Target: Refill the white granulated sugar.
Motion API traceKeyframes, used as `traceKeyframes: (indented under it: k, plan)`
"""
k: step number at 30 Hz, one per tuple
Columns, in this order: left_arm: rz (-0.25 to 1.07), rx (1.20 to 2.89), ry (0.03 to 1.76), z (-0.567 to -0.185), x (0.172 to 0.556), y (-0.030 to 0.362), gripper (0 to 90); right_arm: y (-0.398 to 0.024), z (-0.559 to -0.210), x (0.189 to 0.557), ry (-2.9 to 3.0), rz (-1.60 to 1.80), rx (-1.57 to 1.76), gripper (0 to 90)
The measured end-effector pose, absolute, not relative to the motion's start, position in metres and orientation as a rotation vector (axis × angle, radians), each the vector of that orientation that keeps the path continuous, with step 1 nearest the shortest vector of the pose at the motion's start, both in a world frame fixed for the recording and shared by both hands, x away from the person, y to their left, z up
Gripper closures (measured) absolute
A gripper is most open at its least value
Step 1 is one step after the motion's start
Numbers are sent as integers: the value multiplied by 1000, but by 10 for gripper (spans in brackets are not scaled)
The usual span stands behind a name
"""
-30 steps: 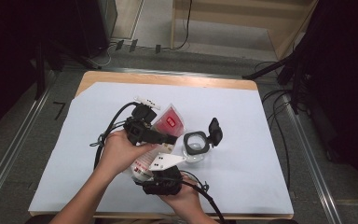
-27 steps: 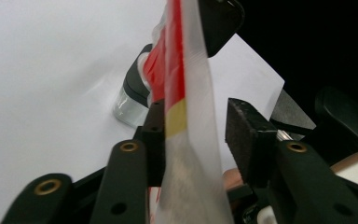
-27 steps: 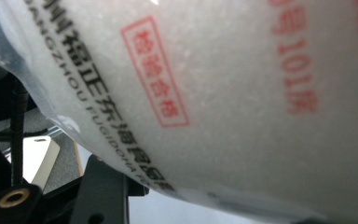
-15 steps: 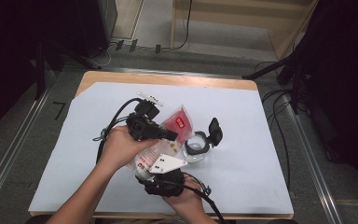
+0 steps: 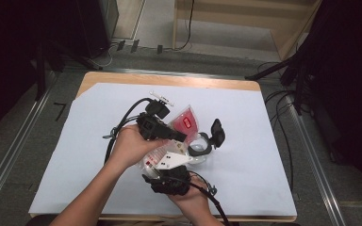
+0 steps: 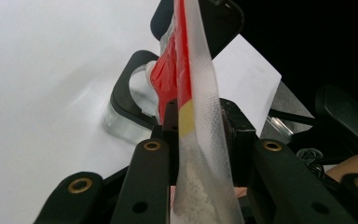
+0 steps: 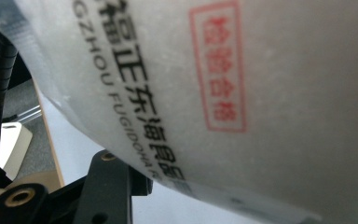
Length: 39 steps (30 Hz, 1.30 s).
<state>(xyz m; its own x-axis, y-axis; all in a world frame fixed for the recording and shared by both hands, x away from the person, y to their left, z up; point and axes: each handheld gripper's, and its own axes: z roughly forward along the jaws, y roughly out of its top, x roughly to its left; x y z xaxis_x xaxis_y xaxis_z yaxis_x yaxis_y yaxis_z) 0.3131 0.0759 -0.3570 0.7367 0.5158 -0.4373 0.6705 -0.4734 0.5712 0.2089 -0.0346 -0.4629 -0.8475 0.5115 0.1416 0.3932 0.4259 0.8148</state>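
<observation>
**Layout: table centre**

A pouch (image 5: 185, 123) is held above the sheet (image 5: 85, 141) at mid-frame, between the left gripper (image 5: 181, 137) and right gripper (image 5: 169, 162). A lidded container (image 5: 201, 149) is placed just right of it.

The left gripper (image 5: 181, 137) has slid along the pouch (image 5: 185, 123) edge — jaws reopening slightly.

Wooden table (image 5: 169, 80) under white sheet (image 5: 85, 155), grey floor (image 5: 23, 155), dark surroundings, wooden shelf frame (image 5: 245, 19) behind
</observation>
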Motion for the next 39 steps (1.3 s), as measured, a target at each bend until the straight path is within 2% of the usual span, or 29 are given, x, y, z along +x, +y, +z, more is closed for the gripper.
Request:
traceKeyframes:
  k: [12, 19, 27, 34, 39]
  plan:
    - [-244, 2170, 885, -356, 311, 77, 685, -38, -465, 210, 2520, 1440, 914, 531]
    - [-244, 2188, 881, -355, 312, 85, 708, -38, -466, 209, 2523, 1438, 916, 532]
    - [-230, 2213, 879, -358, 312, 85, 860, -35, -463, 205, 2541, 1402, 856, 533]
    - [-306, 2177, 885, -359, 314, 80, 859, -33, -461, 202, 2543, 1401, 799, 521]
    - [-301, 2190, 880, -362, 313, 76, 850, -31, -463, 203, 2549, 1345, 809, 544]
